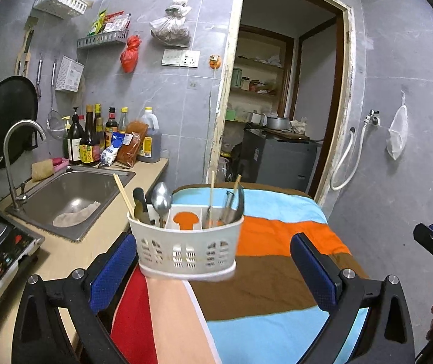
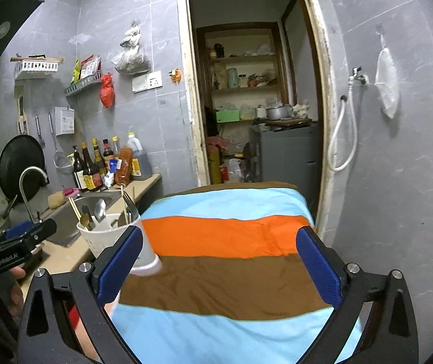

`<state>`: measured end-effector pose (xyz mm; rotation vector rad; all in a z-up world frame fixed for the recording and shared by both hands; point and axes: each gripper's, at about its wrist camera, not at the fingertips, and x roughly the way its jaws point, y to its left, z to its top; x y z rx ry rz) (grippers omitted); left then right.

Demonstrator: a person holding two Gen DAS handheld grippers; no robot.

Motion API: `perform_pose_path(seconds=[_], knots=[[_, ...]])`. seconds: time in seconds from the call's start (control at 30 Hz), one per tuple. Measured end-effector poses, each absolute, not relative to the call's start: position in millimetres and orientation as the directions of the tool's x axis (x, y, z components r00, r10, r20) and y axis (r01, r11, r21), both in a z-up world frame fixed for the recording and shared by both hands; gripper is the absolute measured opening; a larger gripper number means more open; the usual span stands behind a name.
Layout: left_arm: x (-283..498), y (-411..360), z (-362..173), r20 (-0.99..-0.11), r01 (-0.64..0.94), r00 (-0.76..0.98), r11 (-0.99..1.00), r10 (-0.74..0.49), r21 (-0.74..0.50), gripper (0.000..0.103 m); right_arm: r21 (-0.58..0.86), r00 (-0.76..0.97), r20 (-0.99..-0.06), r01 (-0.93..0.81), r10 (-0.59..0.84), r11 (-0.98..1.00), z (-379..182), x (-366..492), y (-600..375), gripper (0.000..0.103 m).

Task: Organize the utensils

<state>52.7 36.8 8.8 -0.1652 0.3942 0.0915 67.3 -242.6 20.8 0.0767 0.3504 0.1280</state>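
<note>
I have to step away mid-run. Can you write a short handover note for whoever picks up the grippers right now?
Left gripper: open, holding nothing; the white utensil caddy stands just ahead of its fingers, untouched.
Right gripper: open, empty, over the striped cloth.
The caddy sits at the cloth's edge beside the sink.
Done: chopsticks, a spoon and other utensils stand in the caddy's side compartments; the middle one looks empty.
Left: no loose utensils show on the cloth; check outside these views before finishing.

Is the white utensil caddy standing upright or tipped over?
Upright: the white utensil caddy stands on its base on the striped cloth, and its spoon points up.
</note>
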Motion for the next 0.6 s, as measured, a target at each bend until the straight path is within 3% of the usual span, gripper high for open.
perform_pose_path(seconds=[0.6], knots=[[-6.2, 18.9, -5.4, -0.41, -0.101, 0.911, 0.988, 0.044, -0.119, 0.102, 0.09, 0.93, -0.349, -0.092, 0.118, 0.992, 9.4, 0.4, -274.0, 0.102]])
